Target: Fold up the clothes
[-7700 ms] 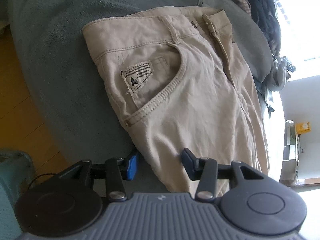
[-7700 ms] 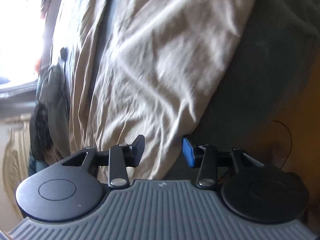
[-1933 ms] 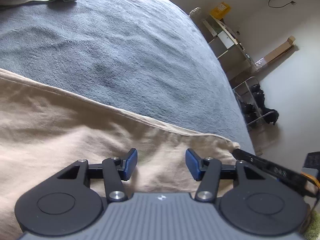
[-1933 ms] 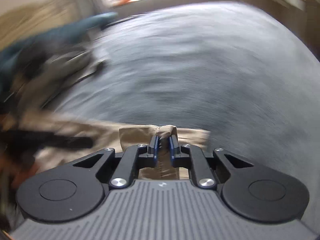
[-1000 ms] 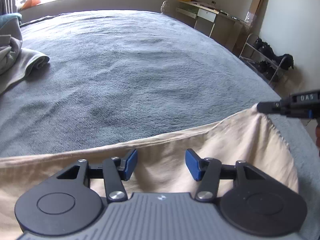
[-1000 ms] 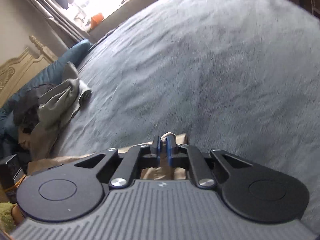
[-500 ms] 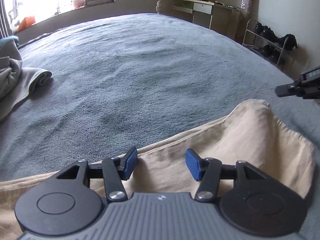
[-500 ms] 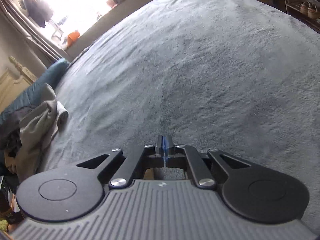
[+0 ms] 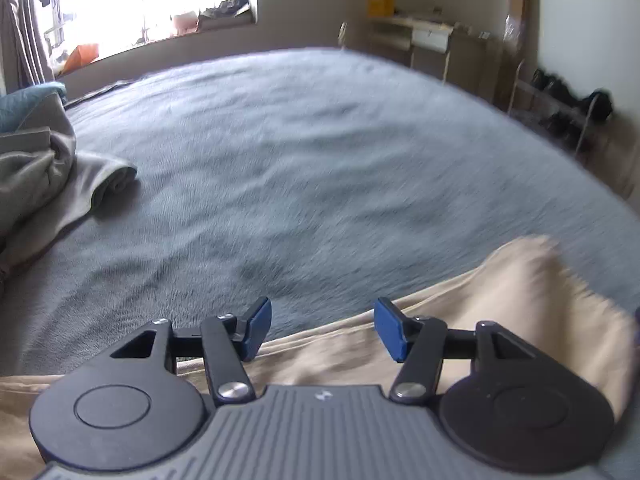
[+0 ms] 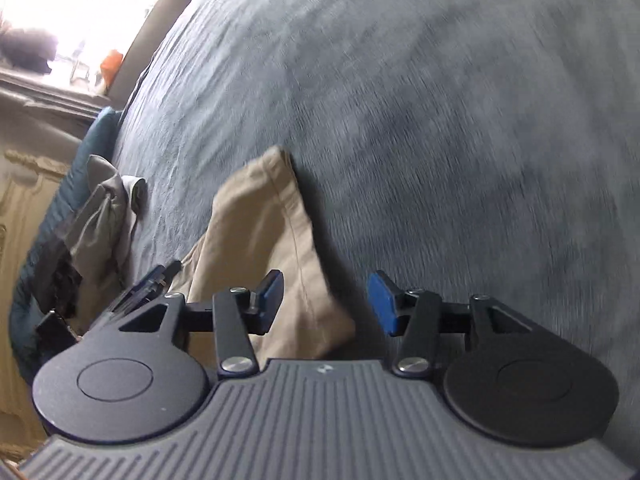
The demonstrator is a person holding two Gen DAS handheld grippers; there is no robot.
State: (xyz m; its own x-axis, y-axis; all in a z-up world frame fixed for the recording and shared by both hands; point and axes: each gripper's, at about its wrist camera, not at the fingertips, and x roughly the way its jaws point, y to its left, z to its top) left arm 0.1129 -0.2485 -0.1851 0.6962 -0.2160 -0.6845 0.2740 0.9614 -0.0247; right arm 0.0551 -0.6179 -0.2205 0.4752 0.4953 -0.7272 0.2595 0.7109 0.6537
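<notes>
covering the bed, a grey blanket (image 9: 320, 152) bears beige trousers (image 10: 272, 240); both grippers' jaws opening, gripping nothing.

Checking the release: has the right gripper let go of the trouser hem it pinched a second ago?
Yes. The right gripper has its jaws opening, and the trousers lie loose on the blanket.

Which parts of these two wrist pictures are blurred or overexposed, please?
Left wrist view: the bright window is blown out to white, and the far end of the beige cotton trousers smears with motion. Right wrist view: the grey fleece bedspread streaks badly, and the window corner glares.
</notes>
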